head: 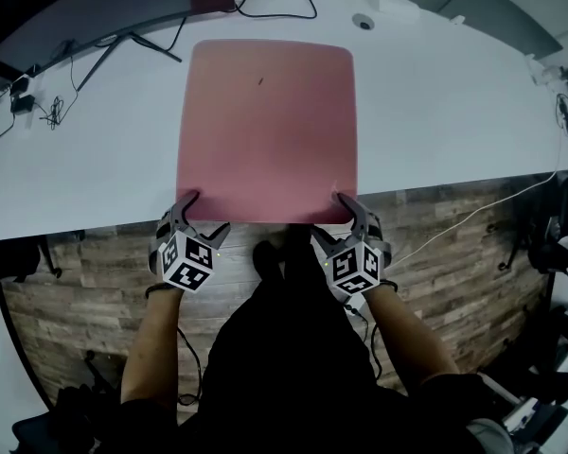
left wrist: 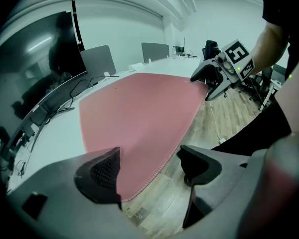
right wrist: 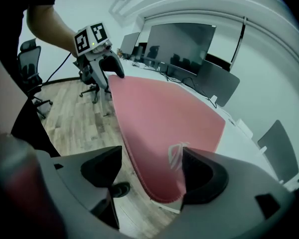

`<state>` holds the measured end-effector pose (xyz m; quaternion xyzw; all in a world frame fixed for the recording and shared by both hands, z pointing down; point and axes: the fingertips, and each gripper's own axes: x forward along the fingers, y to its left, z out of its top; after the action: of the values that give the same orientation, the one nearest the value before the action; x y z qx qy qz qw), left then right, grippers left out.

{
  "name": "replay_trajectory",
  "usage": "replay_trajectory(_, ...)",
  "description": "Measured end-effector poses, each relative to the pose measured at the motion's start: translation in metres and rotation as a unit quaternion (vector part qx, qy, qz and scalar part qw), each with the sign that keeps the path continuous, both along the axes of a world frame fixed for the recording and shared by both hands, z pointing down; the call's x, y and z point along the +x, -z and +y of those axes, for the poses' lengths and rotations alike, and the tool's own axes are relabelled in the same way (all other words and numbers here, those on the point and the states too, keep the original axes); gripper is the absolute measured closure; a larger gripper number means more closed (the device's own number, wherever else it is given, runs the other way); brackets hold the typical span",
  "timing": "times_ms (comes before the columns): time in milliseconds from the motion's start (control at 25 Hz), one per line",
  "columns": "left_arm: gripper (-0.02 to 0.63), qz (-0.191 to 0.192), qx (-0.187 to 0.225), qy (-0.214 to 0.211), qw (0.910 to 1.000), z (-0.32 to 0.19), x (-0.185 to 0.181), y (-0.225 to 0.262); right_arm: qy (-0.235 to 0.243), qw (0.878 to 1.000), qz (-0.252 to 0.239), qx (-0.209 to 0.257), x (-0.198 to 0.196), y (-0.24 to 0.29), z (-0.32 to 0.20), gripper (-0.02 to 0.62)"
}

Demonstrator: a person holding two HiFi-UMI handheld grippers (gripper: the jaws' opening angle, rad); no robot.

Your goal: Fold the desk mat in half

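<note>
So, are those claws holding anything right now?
Left gripper: open, astride a near corner of the desk mat, not gripping.
Right gripper: open, astride the other near corner.

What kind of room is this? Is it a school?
Probably an office or meeting room, not a school: there is a long white desk, a big dark monitor and office chairs.

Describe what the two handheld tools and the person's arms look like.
Both the left tool and right tool are grey, with two curved jaws lined by dark ribbed pads. Each carries a white cube printed with black square markers, and a thin dark cable trails behind. The forearms are bare; the person wears black with short sleeves.
</note>
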<state>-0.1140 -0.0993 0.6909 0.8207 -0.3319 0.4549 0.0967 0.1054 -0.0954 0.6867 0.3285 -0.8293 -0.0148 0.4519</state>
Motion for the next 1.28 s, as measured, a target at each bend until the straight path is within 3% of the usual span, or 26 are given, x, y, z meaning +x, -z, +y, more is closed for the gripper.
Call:
replay_trajectory(160, 0.224, -0.003, -0.013, 0.003, 0.9999, -0.002, -0.004, 0.000, 0.017, 1.000, 0.026, 0.002, 0.004, 0.002, -0.001, 0.273)
replay_trajectory(320, 0.225, 0.002, -0.024, 0.004, 0.9997, -0.001, -0.004, 0.004, 0.018, 1.000, 0.010, 0.007, 0.003, 0.025, -0.001, 0.448)
replay_trajectory(360, 0.225, 0.000, -0.025, 0.000, 0.9997, 0.001, -0.003, 0.005, 0.014, 1.000, 0.009, 0.013, 0.004, 0.033, -0.003, 0.548)
replay_trajectory(440, 0.225, -0.010, -0.026, -0.015, 0.9995, 0.006, 0.001, 0.006, 0.011, 1.000, 0.009, 0.022, 0.006, 0.047, -0.009, 0.569)
replay_trajectory(600, 0.225, -0.040, -0.014, -0.031, 0.9986, 0.011, 0.003, 0.006, 0.017, 0.999, 0.003, 0.029, 0.005, 0.066, -0.015, 0.574)
replay_trajectory(880, 0.234, -0.047, -0.002, -0.012, 0.9988, 0.010, -0.003, 0.019, -0.011, 0.999, -0.007, 0.043, 0.029, 0.099, -0.023, 0.574)
replay_trajectory(1040, 0.258, -0.032, 0.007, 0.002, 0.9994, 0.006, -0.008, 0.034, -0.025, 0.998, -0.009, 0.051, 0.041, 0.117, -0.026, 0.572)
replay_trajectory(1120, 0.325, -0.028, 0.017, 0.002, 0.9995, 0.005, -0.007, 0.042, -0.028, 0.998, -0.008, 0.055, 0.044, 0.123, -0.027, 0.572)
replay_trajectory(1240, 0.525, -0.013, 0.031, -0.005, 0.9994, 0.007, -0.002, 0.056, -0.044, 0.997, -0.019, 0.055, 0.054, 0.131, -0.031, 0.572)
replay_trajectory(1280, 0.535, -0.008, 0.033, -0.015, 0.9993, 0.009, 0.002, 0.061, -0.051, 0.997, -0.021, 0.055, 0.059, 0.135, -0.031, 0.572)
